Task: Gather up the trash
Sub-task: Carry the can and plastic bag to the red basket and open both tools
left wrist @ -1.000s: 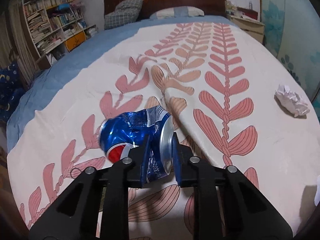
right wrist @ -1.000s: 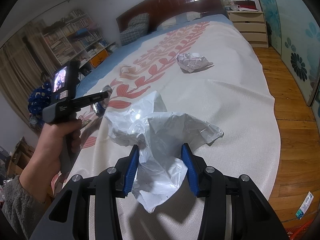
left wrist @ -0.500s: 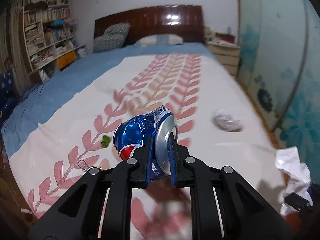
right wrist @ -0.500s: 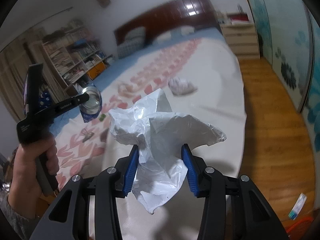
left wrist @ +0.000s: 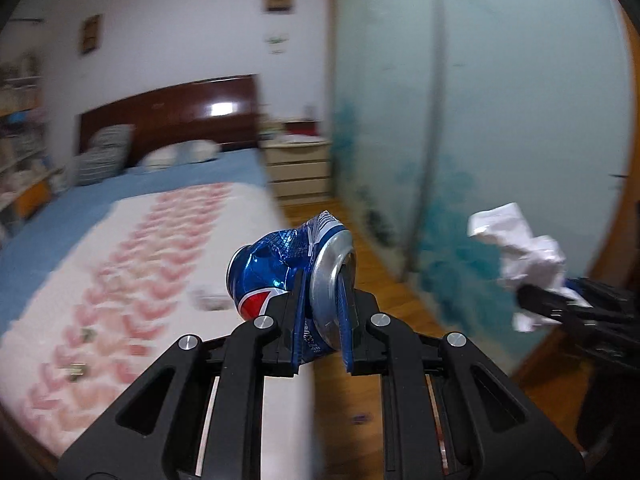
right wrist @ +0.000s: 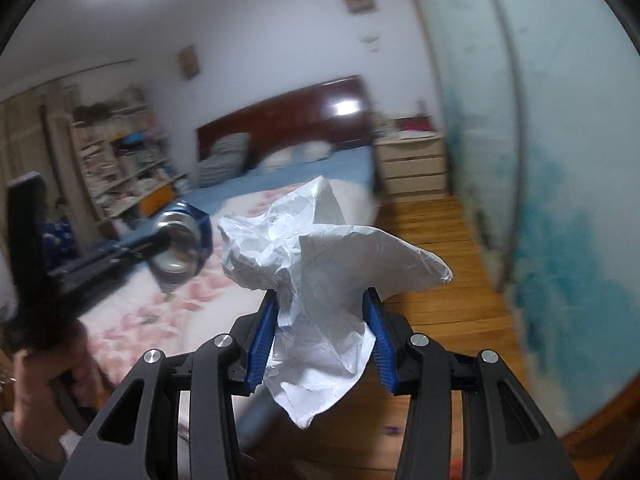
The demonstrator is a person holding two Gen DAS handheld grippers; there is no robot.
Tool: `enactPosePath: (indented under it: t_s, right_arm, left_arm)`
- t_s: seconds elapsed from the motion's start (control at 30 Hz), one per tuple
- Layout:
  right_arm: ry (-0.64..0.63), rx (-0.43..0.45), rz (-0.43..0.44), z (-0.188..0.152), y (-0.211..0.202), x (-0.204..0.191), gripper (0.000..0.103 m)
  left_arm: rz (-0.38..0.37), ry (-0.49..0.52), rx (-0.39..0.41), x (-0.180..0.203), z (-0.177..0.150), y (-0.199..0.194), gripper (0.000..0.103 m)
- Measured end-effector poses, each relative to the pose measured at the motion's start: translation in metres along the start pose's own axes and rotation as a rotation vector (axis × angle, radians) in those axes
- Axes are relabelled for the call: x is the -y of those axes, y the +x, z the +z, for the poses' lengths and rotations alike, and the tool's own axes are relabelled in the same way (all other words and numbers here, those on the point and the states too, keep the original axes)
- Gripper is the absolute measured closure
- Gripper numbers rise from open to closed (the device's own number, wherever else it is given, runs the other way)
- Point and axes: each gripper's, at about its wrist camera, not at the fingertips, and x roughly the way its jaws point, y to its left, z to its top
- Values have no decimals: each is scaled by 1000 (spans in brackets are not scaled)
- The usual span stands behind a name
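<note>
Between the blue pads of the left claw (left wrist: 322,312), at the centre of the left wrist view, sits a crushed blue soda can (left wrist: 280,272). The pads stand close together and pinch the can's silver end, one pad against the dented side wall and the other across the flat metal face, so the blue body juts up and to the left beyond the fingertips. The can hangs in the air above the bed (left wrist: 120,248) edge and the wooden floor (left wrist: 352,384). From the right wrist view the same can (right wrist: 180,246) shows at left centre, silver end toward the camera, with a hand (right wrist: 48,380) gripping the handle at lower left.

At the centre of the right wrist view the right claw (right wrist: 322,340) holds a crumpled white plastic bag (right wrist: 316,280). Its pads stand partly apart and press on the bag's bunched middle; the crumpled mass fans out above the fingertips and a loose flap hangs below them. The bag (left wrist: 524,256) also appears at the right of the left wrist view, off the bed, in front of a pale blue patterned sliding door (left wrist: 500,100).

Small blurred objects lie on the red leaf-patterned bedspread (left wrist: 140,280).
</note>
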Motion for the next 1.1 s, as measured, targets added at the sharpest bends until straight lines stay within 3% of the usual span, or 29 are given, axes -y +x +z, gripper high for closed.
enactPosePath:
  t_s: [0.13, 0.27, 0.33, 0.47, 0.6, 0.77, 1.0, 1.07, 1.1]
  right_arm:
    - [-12, -69, -144, -32, -38, 74, 59]
    - [96, -165, -260, -97, -53, 153, 59]
    - [151, -258, -296, -136, -47, 183, 59]
    - [237, -433, -340, -212, -27, 229, 59]
    - [320, -524, -326, -257, -10, 248, 59]
    - [339, -561, -314, -274, 7, 252, 59]
    - [334, -551, -333, -275, 16, 235, 41]
    - [332, -550, -349, -276, 15, 232, 39]
    - [331, -551, -355, -275, 14, 230, 38]
  left_arm:
    - [-160, 21, -75, 78, -15, 23, 89]
    - [-367, 29, -259, 154, -60, 79, 89]
    - [-409, 47, -362, 183, -93, 107, 89]
    - [-411, 108, -584, 227, -170, 161, 89]
    - [-418, 117, -740, 243, -205, 186, 89]
    - [-403, 191, -785, 258, -218, 203, 89]
    - [-384, 196, -832, 268, -227, 202, 88]
    - [-380, 195, -840, 269, -226, 198, 84]
    - [-376, 197, -838, 270, -225, 198, 75]
